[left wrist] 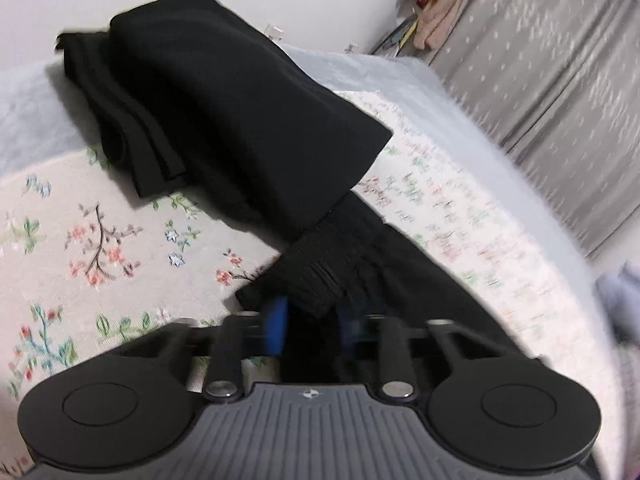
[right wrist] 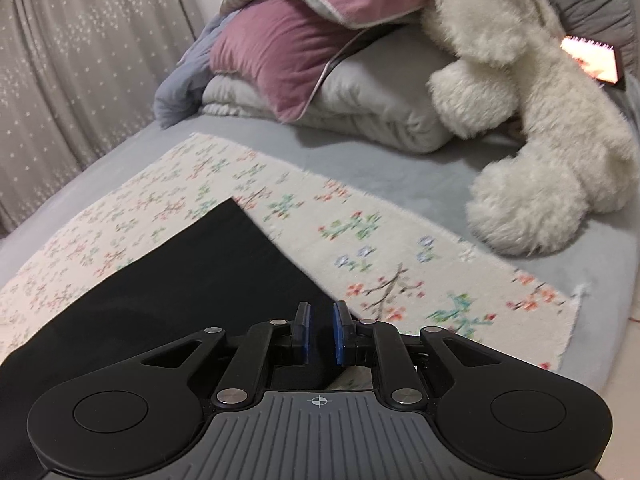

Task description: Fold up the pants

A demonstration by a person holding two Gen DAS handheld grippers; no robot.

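With the pants [left wrist: 240, 120] half folded on the floral mat [left wrist: 100, 220], both tongs look clenched on cloth, the left gripper [left wrist: 310, 328] on the near waistband, the right gripper [right wrist: 320, 332] on a leg edge, so lift both evenly and lay the fold square

Plain black fabric pants [left wrist: 248, 112] on a cream rug-like cloth with pink and blue floral print [right wrist: 360, 236], over a pale grey-blue bedsheet [right wrist: 400, 168], plus mauve pillows [right wrist: 276, 56], a fluffy off-white plush toy [right wrist: 532, 120] and grey star-speckled curtains [left wrist: 540, 60].
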